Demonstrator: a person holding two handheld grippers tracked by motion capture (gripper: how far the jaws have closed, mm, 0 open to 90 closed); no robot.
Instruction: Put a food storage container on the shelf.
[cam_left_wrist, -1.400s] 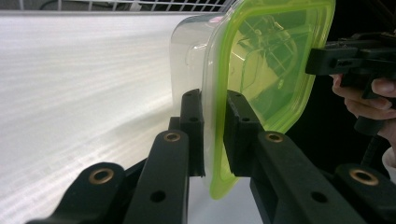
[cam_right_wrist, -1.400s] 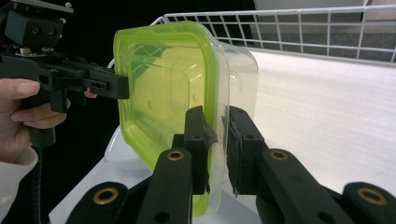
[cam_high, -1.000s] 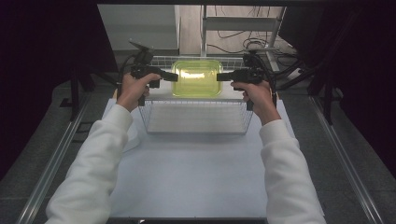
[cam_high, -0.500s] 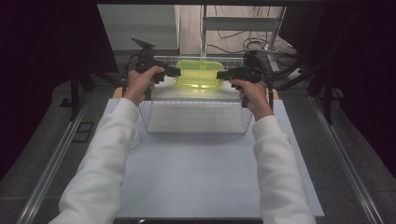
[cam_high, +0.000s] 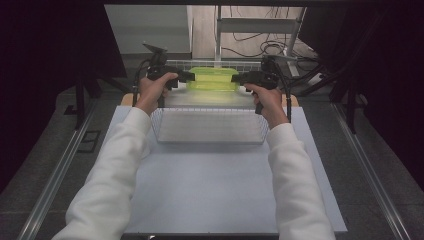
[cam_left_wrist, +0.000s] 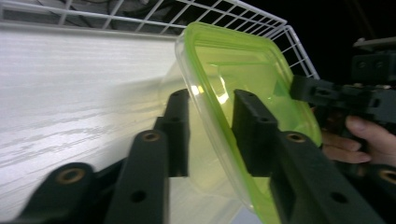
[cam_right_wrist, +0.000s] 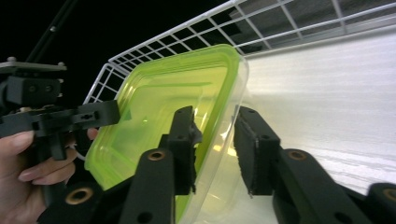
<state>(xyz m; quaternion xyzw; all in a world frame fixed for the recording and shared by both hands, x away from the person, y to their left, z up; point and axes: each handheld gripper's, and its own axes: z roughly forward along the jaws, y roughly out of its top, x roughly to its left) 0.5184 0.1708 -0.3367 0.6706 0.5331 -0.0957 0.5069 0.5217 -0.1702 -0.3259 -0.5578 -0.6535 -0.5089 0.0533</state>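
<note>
A clear box with a yellow-green lid (cam_high: 212, 80) sits at the far end of the white wire basket (cam_high: 210, 125), leaning toward its back wall. My left gripper (cam_high: 190, 76) is at the box's left end and my right gripper (cam_high: 236, 79) at its right end. In the left gripper view the lid's rim (cam_left_wrist: 243, 70) runs between the left gripper (cam_left_wrist: 212, 100) jaws with gaps on both sides. In the right gripper view the rim (cam_right_wrist: 163, 102) likewise passes between the right gripper (cam_right_wrist: 215, 116) jaws without being pressed. Both pairs of jaws have just been opening.
The basket stands on a pale board (cam_high: 210, 190) that covers the table. Metal rails (cam_high: 65, 165) run along both sides. Behind the basket are cables and a metal frame (cam_high: 260, 25). The basket's near half holds nothing.
The box has come down from above the basket to its far end. Both hands moved away from the person and lower. Both grippers' jaws have spread off the rim.
</note>
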